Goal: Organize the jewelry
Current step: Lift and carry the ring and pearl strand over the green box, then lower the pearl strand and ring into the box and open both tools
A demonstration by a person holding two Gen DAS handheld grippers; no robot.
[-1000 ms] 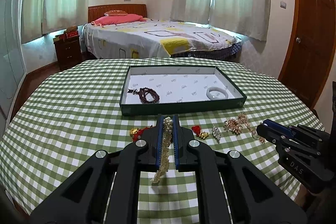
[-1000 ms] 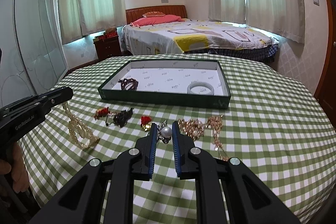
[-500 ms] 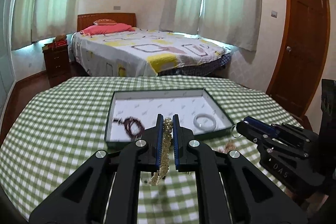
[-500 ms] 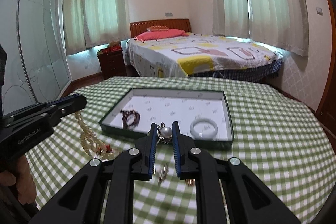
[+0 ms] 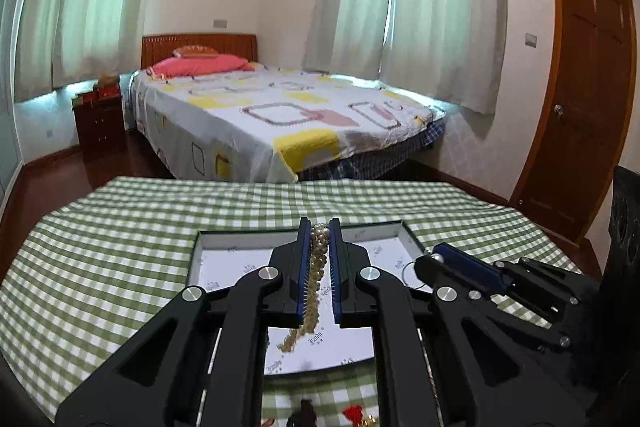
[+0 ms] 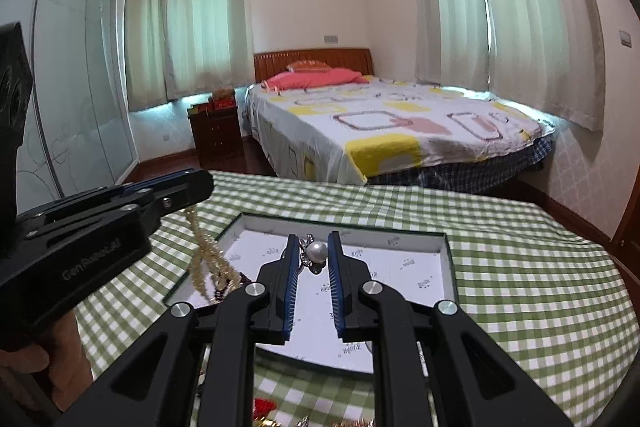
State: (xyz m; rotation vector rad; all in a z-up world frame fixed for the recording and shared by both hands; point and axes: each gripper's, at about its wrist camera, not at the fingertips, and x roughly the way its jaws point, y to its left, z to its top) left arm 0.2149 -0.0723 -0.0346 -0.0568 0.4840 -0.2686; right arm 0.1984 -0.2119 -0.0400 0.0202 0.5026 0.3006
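My left gripper (image 5: 319, 227) is shut on a strand of small cream pearls (image 5: 316, 275) that dangles over the white floor of the dark green jewelry box (image 5: 408, 233). The same pearl strand (image 6: 202, 259) hangs from the left gripper (image 6: 202, 187) in the right wrist view, near the box's left wall. My right gripper (image 6: 315, 247) is shut on a pearl pendant (image 6: 318, 251) with silver fittings, held above the box (image 6: 450, 255). In the left wrist view the right gripper (image 5: 434, 259) hovers over the box's right side, a thin ring hanging below it.
The round table wears a green-and-white checked cloth (image 5: 112, 251). Small red and dark jewelry pieces (image 5: 356, 415) lie on the cloth at the near edge, below the grippers. A bed (image 5: 280, 115) stands beyond the table, a wooden door (image 5: 584, 115) to the right.
Both grippers have risen and moved forward from the loose jewelry on the cloth to above the box. Each still grips its piece.
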